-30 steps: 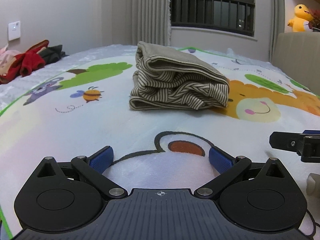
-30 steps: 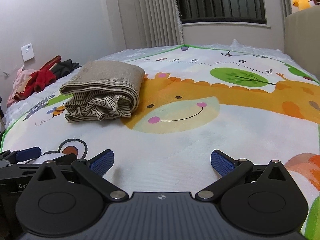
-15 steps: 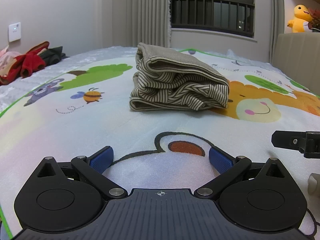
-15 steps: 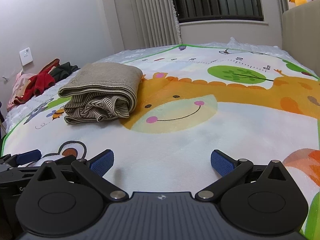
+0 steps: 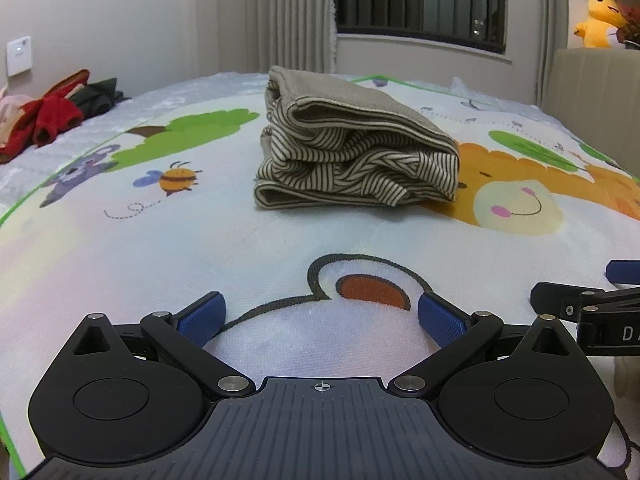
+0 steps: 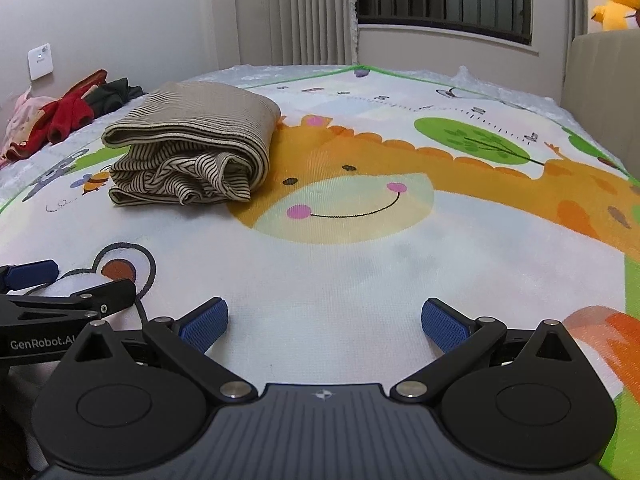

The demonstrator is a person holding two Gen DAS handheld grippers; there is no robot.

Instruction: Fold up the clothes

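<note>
While both grippers, left gripper [image 5: 319, 314] and right gripper [image 6: 324, 320], hung wide and empty, the striped garment [image 5: 352, 152] sat folded on the mat [image 5: 240, 240]; unfolded clothes [image 5: 52, 116] waited well apart.

Beige folded garment [image 5: 356, 152] with thin dark stripes; white mat [image 6: 360, 280] printed with orange giraffe, green trees; red clothes [image 5: 52, 116]; yellow plush toy [image 5: 600, 20]; blue fingers [image 5: 202, 318].

both wrist views look low across the mat [image 5: 200, 240], sharing the folded garment [image 5: 352, 160].
</note>
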